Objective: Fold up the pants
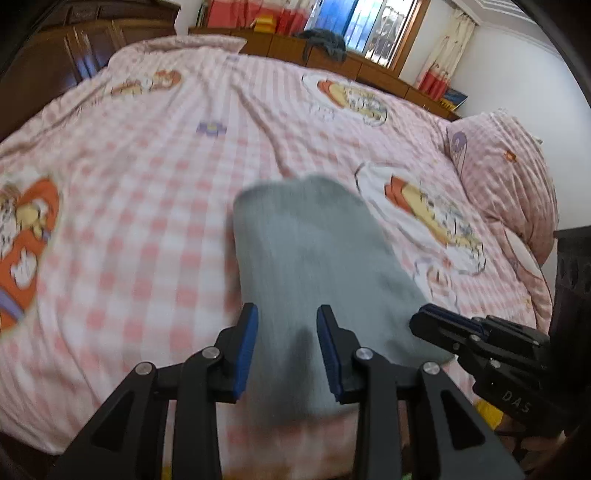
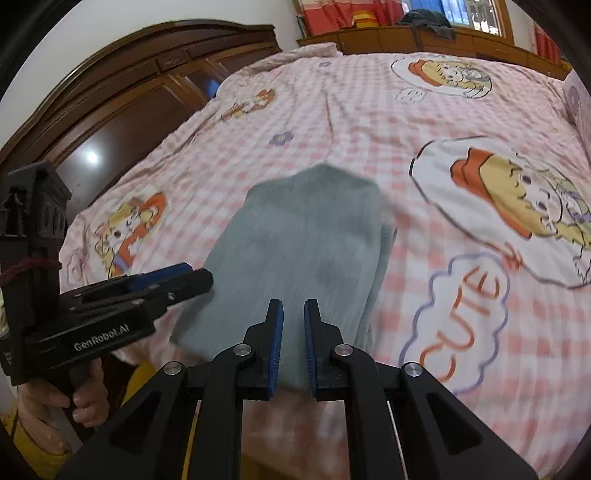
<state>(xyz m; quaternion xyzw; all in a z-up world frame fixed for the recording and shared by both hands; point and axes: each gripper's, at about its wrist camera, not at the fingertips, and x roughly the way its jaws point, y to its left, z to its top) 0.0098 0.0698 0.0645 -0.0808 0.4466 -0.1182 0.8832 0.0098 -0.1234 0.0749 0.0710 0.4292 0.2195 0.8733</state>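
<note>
While the grey, soft-knit pants [image 1: 314,266] are seen lying near the front edge of the bed as a narrow folded strip, apparently doubled lengthwise, at least one crosswise fold is judged to be left. The left gripper [image 1: 286,317] is held with its fingers parted around the near end of the cloth, not clearly pinching it, and the right gripper [image 2: 293,310] is nearly clenched on the same end, though a real grip cannot be told. A pink-and-white checked cartoon bedsheet [image 2: 369,122] is spread over the bed, with a dark wooden headboard [image 2: 147,85], a checked pillow [image 1: 509,173] and a curtained window [image 1: 373,26] beyond.

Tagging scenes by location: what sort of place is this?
A home bedroom, most likely: a large bed under a pink checked cartoon sheet, a matching pillow, a dark wooden wardrobe beside it, and a curtained window.
</note>
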